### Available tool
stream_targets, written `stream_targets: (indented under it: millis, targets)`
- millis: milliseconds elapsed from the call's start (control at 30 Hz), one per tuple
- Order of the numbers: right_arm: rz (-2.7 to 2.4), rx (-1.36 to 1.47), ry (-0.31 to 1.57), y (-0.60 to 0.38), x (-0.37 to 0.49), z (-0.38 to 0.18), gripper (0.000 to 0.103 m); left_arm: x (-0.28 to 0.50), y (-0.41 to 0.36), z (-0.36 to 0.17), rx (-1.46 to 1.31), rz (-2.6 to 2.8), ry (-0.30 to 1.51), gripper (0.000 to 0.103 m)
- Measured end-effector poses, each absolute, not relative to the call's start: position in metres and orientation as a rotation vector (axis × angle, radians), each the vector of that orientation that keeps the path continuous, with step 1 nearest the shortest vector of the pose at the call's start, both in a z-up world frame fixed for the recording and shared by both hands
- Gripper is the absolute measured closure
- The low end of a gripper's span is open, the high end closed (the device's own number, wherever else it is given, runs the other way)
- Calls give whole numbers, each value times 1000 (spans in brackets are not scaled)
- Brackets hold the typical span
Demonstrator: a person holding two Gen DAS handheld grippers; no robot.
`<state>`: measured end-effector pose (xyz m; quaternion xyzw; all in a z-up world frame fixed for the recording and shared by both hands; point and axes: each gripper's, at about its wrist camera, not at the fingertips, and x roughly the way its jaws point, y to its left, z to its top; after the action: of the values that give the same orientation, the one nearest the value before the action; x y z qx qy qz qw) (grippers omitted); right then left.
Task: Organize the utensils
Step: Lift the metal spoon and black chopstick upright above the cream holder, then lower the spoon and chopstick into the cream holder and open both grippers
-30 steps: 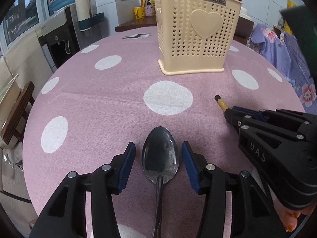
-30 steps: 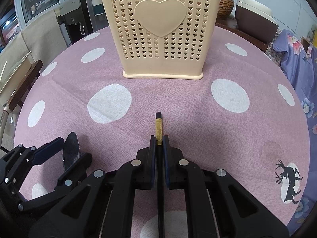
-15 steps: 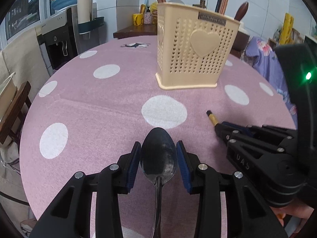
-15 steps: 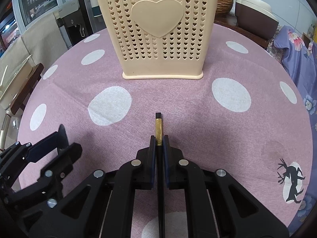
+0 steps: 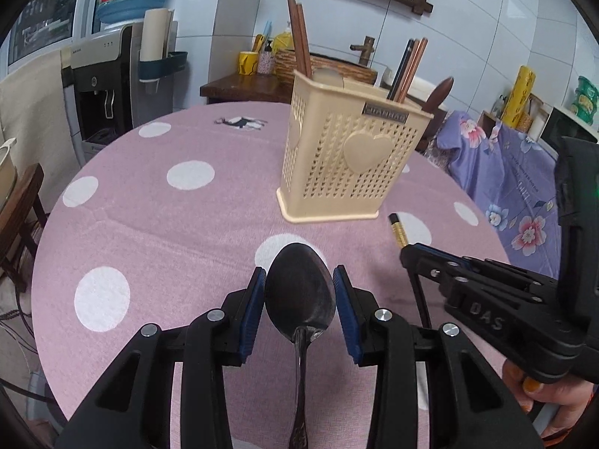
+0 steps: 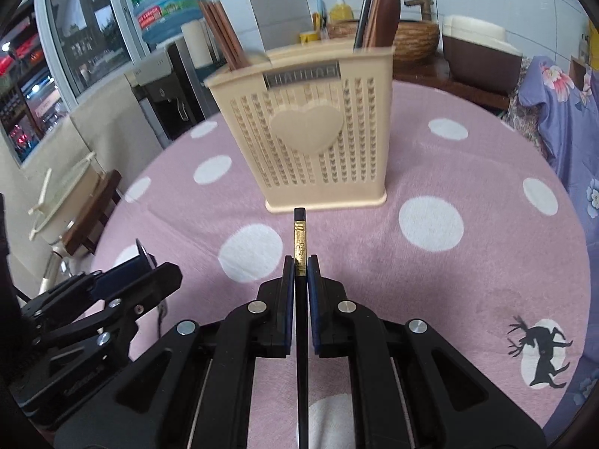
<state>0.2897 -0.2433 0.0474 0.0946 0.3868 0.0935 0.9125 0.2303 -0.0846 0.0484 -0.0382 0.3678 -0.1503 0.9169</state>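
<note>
Left wrist view: left gripper (image 5: 299,295) clamps a spoon (image 5: 299,292), right gripper (image 6: 300,267) pinches a chopstick (image 6: 300,239); next, both go into the basket (image 5: 352,164) at upper centre.

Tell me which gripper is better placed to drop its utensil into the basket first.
Probably right: the right gripper points its chopstick straight at the basket, while the left gripper holds its spoon off to the side.
</note>
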Motion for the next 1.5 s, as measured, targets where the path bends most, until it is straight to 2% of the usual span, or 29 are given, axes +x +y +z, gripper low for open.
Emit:
stream_targets:
  millis: [367,1133,1333,1500]
  targets:
    - [239,203,636,-260,252,119,95,229,-76,85,-81,-324,669,66]
    - [297,195,582,-257,242,154,95,234,-74,111,-90,-369,618,66]
    - [300,175,540,-256,252,182,95,245,-77,135,-83,-392,584,66]
    - [290,163,499,-261,273,222,95,263,-80,177,-98,-398,506,66]
